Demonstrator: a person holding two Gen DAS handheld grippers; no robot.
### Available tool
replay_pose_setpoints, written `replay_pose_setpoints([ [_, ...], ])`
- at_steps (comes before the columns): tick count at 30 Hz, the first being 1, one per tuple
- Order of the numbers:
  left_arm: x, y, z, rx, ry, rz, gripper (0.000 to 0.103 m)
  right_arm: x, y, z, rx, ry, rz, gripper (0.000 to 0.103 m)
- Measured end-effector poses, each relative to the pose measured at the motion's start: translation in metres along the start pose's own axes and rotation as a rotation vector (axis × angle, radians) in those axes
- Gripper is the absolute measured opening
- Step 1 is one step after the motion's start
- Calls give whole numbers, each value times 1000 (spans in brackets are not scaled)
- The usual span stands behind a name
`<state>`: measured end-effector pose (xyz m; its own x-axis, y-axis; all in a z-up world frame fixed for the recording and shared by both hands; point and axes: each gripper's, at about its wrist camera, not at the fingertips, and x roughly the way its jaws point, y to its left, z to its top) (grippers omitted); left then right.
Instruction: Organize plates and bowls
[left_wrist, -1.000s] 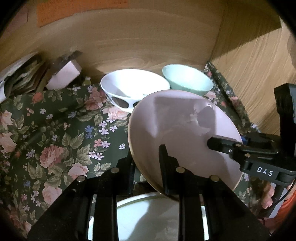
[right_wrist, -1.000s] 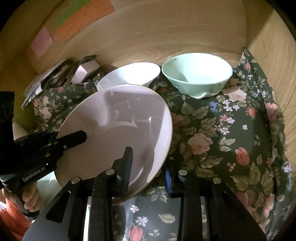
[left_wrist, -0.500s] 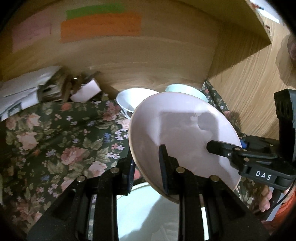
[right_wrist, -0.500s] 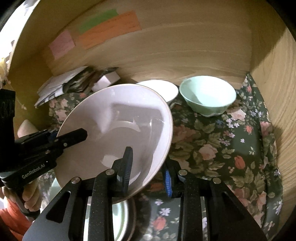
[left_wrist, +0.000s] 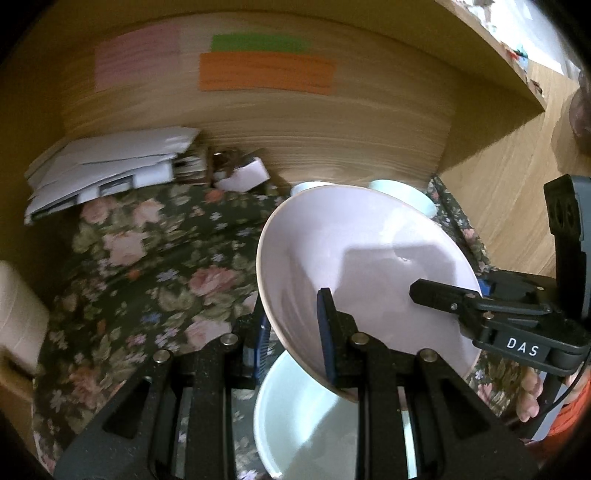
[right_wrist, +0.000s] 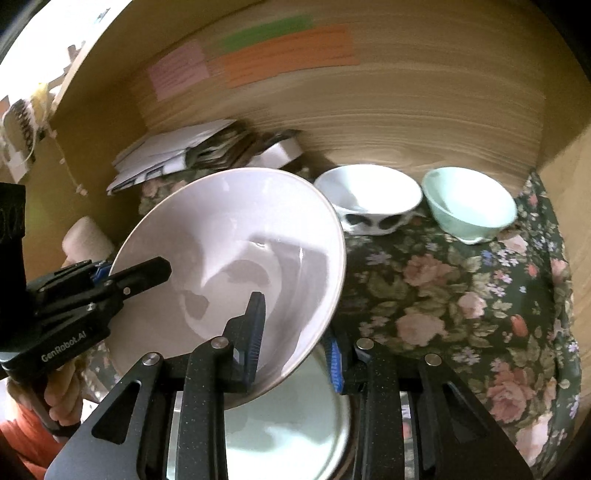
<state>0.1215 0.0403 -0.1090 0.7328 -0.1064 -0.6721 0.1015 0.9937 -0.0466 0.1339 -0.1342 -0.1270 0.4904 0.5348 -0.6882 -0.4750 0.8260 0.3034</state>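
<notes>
Floral cloth (right_wrist: 461, 295) across the right of the frame, white bowl (right_wrist: 369, 195) and mint bowl (right_wrist: 469, 203) side by side upper right. Pink plate (right_wrist: 229, 266) tilted mid-frame, above pale plate (right_wrist: 288, 413) at bottom centre. Left gripper (left_wrist: 291, 332) and right gripper (right_wrist: 295, 339) each clamped narrow on opposite plate rims.

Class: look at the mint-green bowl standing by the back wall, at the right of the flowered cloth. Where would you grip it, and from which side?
Grip the mint-green bowl by its rim, one finger inside and one outside, coming from above on the near side. It stands upright with its mouth open; the white bowl crowds its left and the wooden wall is close behind.
</notes>
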Motion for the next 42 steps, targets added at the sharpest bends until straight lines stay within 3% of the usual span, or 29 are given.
replay_pose_setpoints([
  [23, -61, 89, -64, -173, -12, 147, 24, 37, 105, -3, -165, 84, 139, 27],
  [42, -44, 145, -107, -308, 64, 191, 24, 100, 142, -9, -278, 259, 170, 27],
])
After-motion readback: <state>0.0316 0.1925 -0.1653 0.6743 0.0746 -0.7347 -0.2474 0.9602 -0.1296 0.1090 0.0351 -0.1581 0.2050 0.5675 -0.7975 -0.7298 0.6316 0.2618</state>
